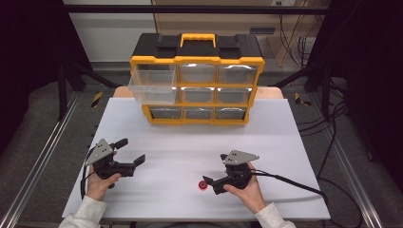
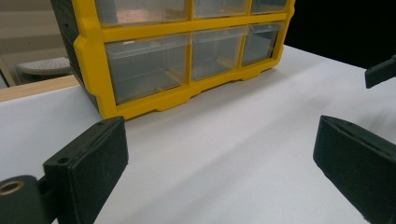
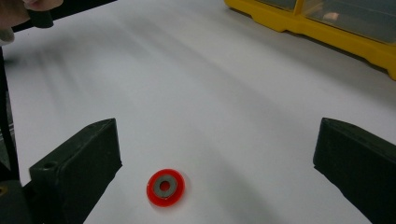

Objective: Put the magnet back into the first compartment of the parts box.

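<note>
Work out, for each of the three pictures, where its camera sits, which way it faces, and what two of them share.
High view: above the table, looking forward and down; both hands, left gripper, right gripper.
Left gripper view: rides the left gripper, faces the yellow drawer cabinet; jaws apart.
Right gripper view: rides the right gripper, faces the red ring.
Shared: cabinet in all; ring in two.

a lab: metal frame rails (image 1: pixel 38 156), loose cables (image 1: pixel 332 142), white test table (image 1: pixel 285 118)
</note>
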### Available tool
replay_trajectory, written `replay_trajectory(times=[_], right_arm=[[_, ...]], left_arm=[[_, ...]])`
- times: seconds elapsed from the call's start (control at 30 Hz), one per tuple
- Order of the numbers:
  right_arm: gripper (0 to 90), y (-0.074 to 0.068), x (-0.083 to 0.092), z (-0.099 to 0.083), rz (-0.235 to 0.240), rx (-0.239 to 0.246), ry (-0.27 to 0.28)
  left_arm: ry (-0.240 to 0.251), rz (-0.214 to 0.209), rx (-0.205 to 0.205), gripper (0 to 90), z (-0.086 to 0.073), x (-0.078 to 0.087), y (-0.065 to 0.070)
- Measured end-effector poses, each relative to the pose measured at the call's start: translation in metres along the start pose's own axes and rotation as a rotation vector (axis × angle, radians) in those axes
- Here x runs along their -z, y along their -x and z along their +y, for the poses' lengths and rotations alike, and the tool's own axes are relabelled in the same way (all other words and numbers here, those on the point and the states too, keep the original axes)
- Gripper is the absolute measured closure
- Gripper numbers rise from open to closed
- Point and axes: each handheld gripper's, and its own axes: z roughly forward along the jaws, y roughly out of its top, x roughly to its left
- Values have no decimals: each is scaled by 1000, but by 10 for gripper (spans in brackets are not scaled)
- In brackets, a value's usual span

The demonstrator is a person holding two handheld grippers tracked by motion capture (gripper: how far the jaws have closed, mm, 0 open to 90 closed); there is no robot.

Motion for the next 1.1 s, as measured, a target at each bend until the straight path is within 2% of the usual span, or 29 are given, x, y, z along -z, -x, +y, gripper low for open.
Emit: replay_trajectory(times=[0.17,0.33,0.5,0.6,0.73,1.1], right_arm=[[13,-3,-4,0,-15,27,-22],[15,-10,-12,2,-5,61,-55],[15,-17,-21,1,-11,111,-119],[19,-18,-26,-2,15,96,-141],[26,-17,-30,-5,17,99,-183],[107,-19,-39,-11,42,98,-240]], left_arm=[[1,0,0,27,0,0,0],[2,0,1,27,0,0,0],[-1,1,0,27,0,0,0],[1,1,1,27,0,0,0],[-1,1,1,26,0,0,0],[-5,1,0,27,-1,-1,0]])
